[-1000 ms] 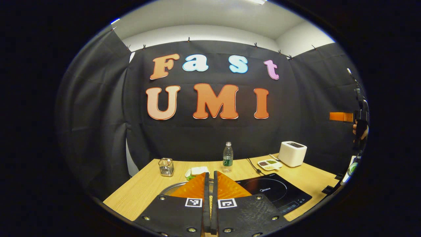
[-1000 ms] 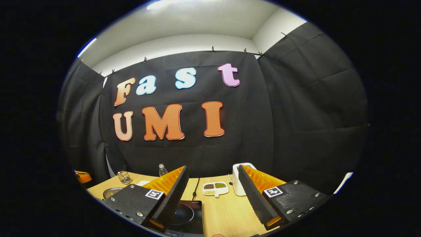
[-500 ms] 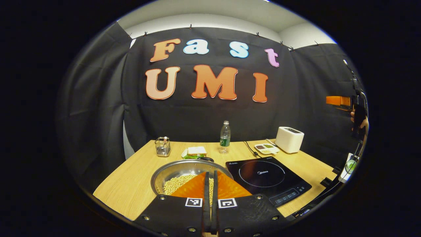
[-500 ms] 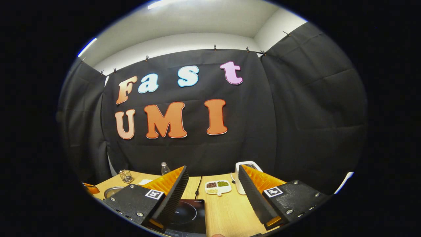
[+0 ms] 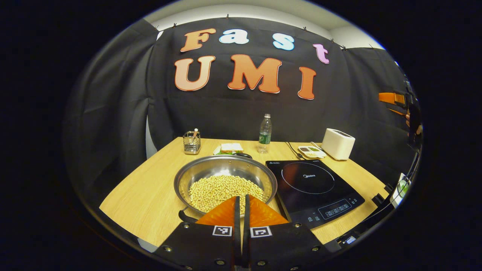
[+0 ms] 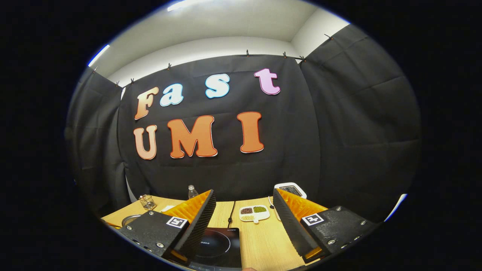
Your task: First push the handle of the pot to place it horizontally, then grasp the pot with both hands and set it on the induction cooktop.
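Round steel pot [image 5: 225, 180] full of pale beans sits mid-worktop [image 5: 150, 195], touching or just beside the black induction cooktop [image 5: 312, 186] toward the right edge. Handles: one dark loop at the near rim [image 5: 185, 215], one at the far rim [image 5: 244, 154], so they probably still need turning sideways. Left tongs [image 5: 241, 203] pinched together, holding nothing, just above the near rim. Right tongs [image 6: 244, 212] wide apart, empty, hanging over the cooktop. Push low on the near handle, slowly, so the beans stay in.
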### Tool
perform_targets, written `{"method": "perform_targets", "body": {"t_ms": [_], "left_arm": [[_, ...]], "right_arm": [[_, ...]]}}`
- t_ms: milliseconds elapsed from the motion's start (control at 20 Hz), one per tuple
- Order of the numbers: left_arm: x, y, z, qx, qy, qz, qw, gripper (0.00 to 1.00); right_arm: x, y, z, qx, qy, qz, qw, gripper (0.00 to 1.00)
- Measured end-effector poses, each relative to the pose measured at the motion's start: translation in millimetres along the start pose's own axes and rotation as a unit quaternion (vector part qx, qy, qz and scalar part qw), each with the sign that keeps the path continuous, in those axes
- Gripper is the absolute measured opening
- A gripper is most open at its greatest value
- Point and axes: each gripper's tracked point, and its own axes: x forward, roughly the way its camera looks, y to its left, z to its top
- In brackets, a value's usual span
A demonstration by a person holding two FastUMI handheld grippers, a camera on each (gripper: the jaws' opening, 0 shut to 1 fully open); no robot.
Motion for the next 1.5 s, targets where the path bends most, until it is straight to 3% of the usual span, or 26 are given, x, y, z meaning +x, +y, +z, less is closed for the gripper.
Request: {"method": "perform_targets", "body": {"t_ms": [750,900,1350,1400,1500], "left_arm": [[25.6,35.6,-86.6,-0.004,0.098,0.028,0.995,0.03],[27.3,40.1,-86.6,-0.015,0.098,0.023,0.995,0.02],[40.2,91.6,-77.5,-0.017,0.09,0.069,0.993,0.02],[42.4,97.8,-76.3,-0.018,0.09,0.075,0.993,0.02],[42.2,111.5,-77.4,-0.016,0.09,0.084,0.992,0.02]], "right_arm": [[6.9,17.9,-12.1,-0.012,0.013,0.008,1.0,0.95],[9.0,23.1,-14.9,-0.016,0.016,0.008,1.0,0.95],[15.3,44.0,-20.5,-0.022,0.022,0.018,0.999,0.95],[15.9,46.7,-20.3,-0.022,0.023,0.019,0.999,1.0],[17.6,51.4,-20.1,-0.022,0.022,0.02,0.999,0.95]]}}
